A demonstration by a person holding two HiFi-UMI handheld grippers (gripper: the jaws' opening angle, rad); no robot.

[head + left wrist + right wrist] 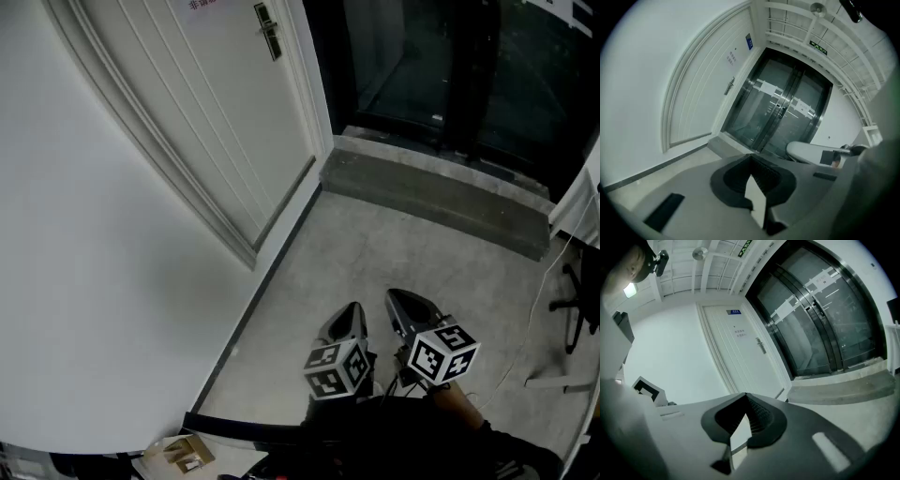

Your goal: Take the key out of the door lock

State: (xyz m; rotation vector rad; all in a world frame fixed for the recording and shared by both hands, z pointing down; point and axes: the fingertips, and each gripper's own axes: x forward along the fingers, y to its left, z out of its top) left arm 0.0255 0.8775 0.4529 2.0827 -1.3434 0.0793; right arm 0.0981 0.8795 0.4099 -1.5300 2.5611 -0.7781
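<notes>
The white door (211,103) stands shut at the upper left of the head view, far from both grippers. Its metal handle and lock plate (268,32) are small at this distance, and I cannot make out a key in it. The handle (729,86) shows small in the left gripper view and, as the same handle (761,345), in the right gripper view. My left gripper (350,322) and right gripper (407,306) hang side by side low over the floor. The left gripper (750,156) and the right gripper (745,395) are both shut, with nothing between the jaws.
Dark glass sliding doors (450,66) stand beyond a raised concrete step (441,192), right of the white door. A chair base (574,305) and a thin cable (534,309) lie at the right. A small cardboard box (187,454) sits at the bottom left by the white wall (84,281).
</notes>
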